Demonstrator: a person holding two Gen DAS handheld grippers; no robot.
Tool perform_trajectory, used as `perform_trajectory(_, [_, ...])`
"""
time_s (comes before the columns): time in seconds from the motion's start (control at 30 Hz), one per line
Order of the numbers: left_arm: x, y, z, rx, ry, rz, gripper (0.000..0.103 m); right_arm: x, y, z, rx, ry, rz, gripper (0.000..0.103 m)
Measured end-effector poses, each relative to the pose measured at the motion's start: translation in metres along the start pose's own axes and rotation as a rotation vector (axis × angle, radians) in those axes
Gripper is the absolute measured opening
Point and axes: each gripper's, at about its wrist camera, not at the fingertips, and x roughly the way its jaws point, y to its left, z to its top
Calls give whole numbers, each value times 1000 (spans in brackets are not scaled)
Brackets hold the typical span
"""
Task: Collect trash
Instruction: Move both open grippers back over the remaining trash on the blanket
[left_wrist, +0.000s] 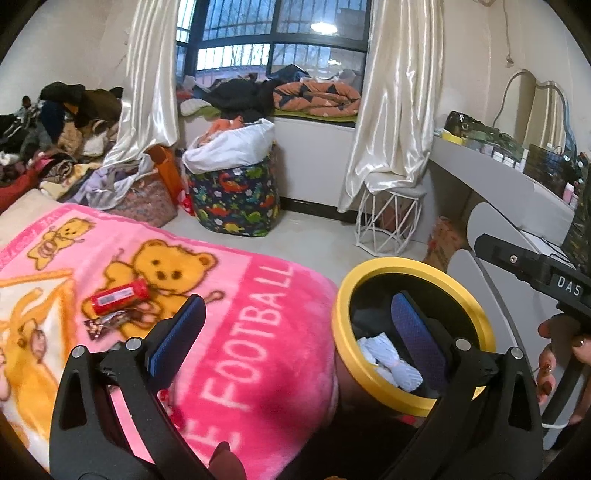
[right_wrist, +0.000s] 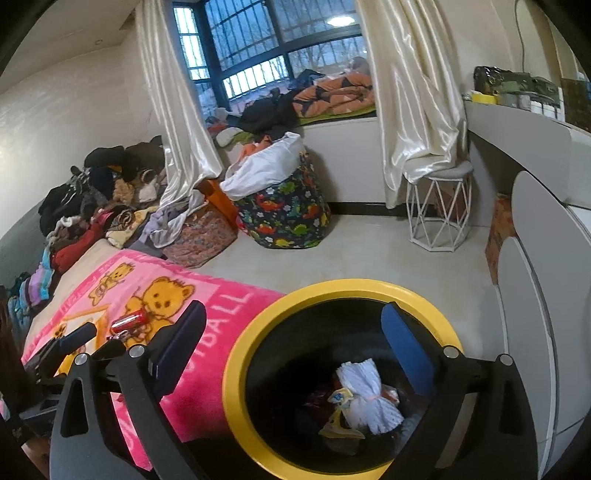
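Observation:
A black bin with a yellow rim (right_wrist: 236, 373) stands on the floor against the bed's corner. A crumpled white tissue (right_wrist: 364, 391) and a yellow-blue wrapper (right_wrist: 338, 398) lie inside it. My right gripper (right_wrist: 295, 347) hangs open above the bin's near edge with nothing between its fingers. My left gripper (left_wrist: 295, 332) is open and empty too, over the pink teddy-bear blanket (left_wrist: 258, 332) beside the bin's yellow rim (left_wrist: 341, 295). A red can (left_wrist: 118, 295) and a dark foil wrapper (left_wrist: 109, 325) rest on the blanket to the left. A hand (left_wrist: 550, 354) holds the right gripper's handle.
A dinosaur-print bag (left_wrist: 236, 199) stuffed with white cloth and a white wire stool (left_wrist: 388, 221) stand on the pale floor under the window. A grey dresser (left_wrist: 517, 192) runs along the right. Piled clothes (left_wrist: 55, 129) cover the bed's far end.

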Motion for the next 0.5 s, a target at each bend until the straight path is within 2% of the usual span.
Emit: perform_trajectory(0.5, [-21,47,-2,-46,-35,99,93,6,48,-8,-67,13,85,94])
